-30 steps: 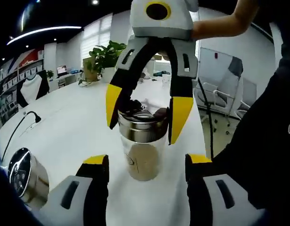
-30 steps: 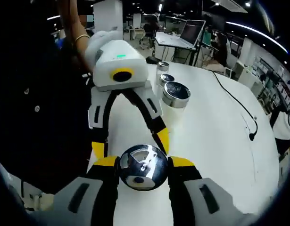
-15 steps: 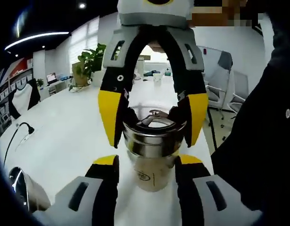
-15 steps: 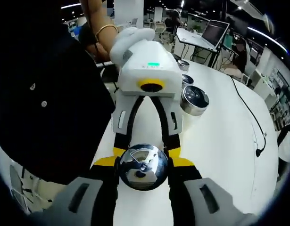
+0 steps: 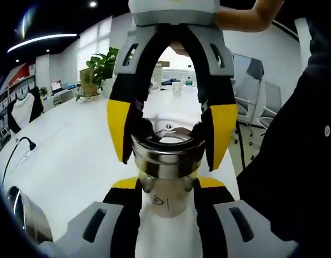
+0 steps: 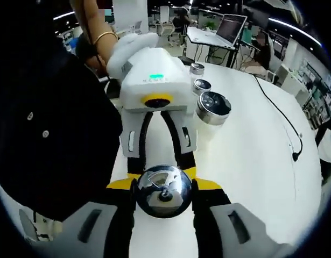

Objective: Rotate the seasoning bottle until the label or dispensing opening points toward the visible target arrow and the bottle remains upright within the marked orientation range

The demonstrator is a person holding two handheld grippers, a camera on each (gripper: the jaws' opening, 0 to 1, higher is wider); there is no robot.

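Seasoning bottle (image 5: 167, 177) stands upright on the white worktop (image 5: 74, 150), near the edge closest to the person. Both tools are on it. Left gripper (image 5: 166, 196) has its jaws closed in on the glass body, low down, pads touching both sides. Right gripper (image 6: 164, 189) comes from above, jaws narrow and clamped on the shiny metal cap (image 6: 164, 189); in the left gripper view it shows as the yellow-padded tool (image 5: 168, 137) straddling the cap rim. Step in hand, as judged: grip set, body braced, twist about to start or in progress. No target arrow or orientation marks can be made out, and a small round logo on the glass faces the left gripper. Next move likely calls for turning about the vertical axis without tipping, keeping the base flat. Spare shakers (image 6: 212, 107) sit further along the worktop, well apart.
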